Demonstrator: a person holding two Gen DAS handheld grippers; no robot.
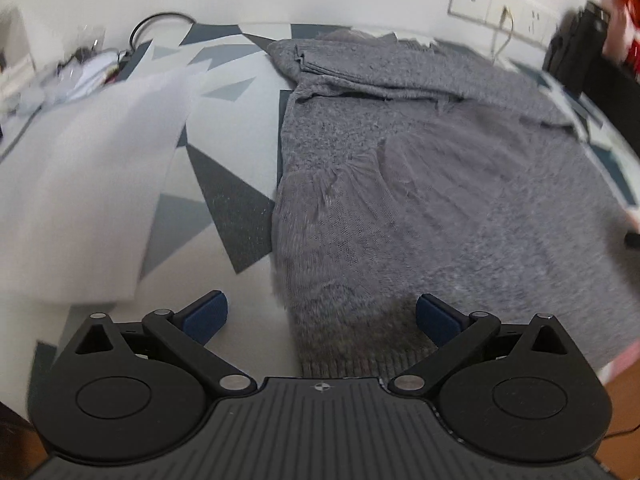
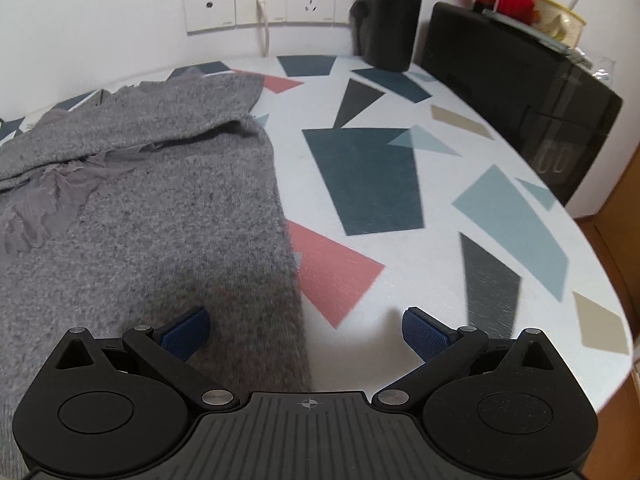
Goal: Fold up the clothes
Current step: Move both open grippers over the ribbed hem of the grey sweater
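A grey knitted sweater [image 1: 420,184] lies flat on the patterned tablecloth [image 1: 236,120], with a sleeve folded across its upper part and a sheer grey patch on the chest. My left gripper [image 1: 322,318] is open over the sweater's lower left corner, its left pad over the cloth and its right pad over the knit hem. In the right wrist view the sweater [image 2: 152,208] fills the left half. My right gripper [image 2: 306,334] is open astride the sweater's right edge, one pad above the knit, the other above the tablecloth [image 2: 400,240].
A white sheet [image 1: 92,184] lies left of the sweater, with clutter and a black cable [image 1: 156,26] behind it. Wall sockets [image 2: 260,2], a black bottle [image 2: 390,16] and a black box [image 2: 520,92] stand at the table's far right. The table's rounded edge [image 2: 608,320] falls off at right.
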